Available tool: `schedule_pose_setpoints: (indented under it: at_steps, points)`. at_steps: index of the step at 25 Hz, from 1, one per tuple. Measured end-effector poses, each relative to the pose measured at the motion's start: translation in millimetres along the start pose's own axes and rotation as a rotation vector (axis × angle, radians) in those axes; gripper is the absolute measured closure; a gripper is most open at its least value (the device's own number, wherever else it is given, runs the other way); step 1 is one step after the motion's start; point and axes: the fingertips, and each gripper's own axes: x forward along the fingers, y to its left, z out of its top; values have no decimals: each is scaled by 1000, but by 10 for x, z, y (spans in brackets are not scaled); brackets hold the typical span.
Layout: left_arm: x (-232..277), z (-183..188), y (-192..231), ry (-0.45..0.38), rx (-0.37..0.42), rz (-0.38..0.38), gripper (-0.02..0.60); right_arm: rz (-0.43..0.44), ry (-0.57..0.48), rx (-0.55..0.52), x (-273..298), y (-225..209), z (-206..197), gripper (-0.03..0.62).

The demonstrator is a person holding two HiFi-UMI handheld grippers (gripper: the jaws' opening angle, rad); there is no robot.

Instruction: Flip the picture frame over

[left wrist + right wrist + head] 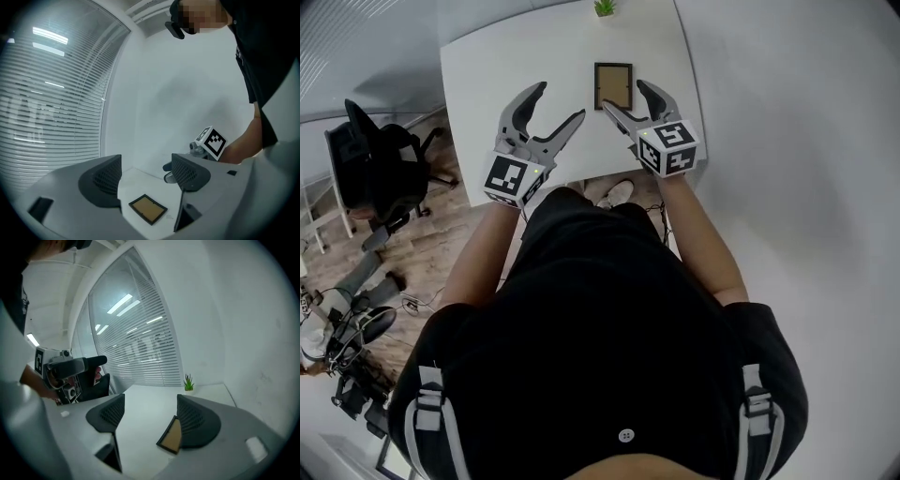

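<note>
A small picture frame point(613, 85) with a dark border and brown panel lies flat on the white table point(487, 75). My left gripper point(555, 104) hovers open to the frame's left, nothing between its jaws; the left gripper view has the frame point(148, 209) on the table below the jaws. My right gripper point(623, 95) is open too, its tips near the frame's lower right corner. Its right jaw hides part of the frame point(172, 437) in the right gripper view.
A small green plant point(604, 7) stands at the table's far edge, and the same plant point(188, 383) shows near a wall of blinds. A black office chair point(380, 169) sits on the floor left of the table. White walls close in on the right.
</note>
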Motion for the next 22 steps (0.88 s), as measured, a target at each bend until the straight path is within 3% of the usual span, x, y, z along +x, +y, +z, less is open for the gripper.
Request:
schedule_pose_setpoints:
  at_steps: [8, 14, 22]
  points:
    - [338, -268, 449, 30, -14, -43, 244, -103, 193, 92, 705, -259, -516, 247]
    - [568, -651, 659, 60, -15, -43, 244, -153, 277, 139, 1099, -436, -951, 263]
    - [815, -1018, 990, 92, -52, -33, 244, -286, 421, 164, 1455, -621, -1451, 294]
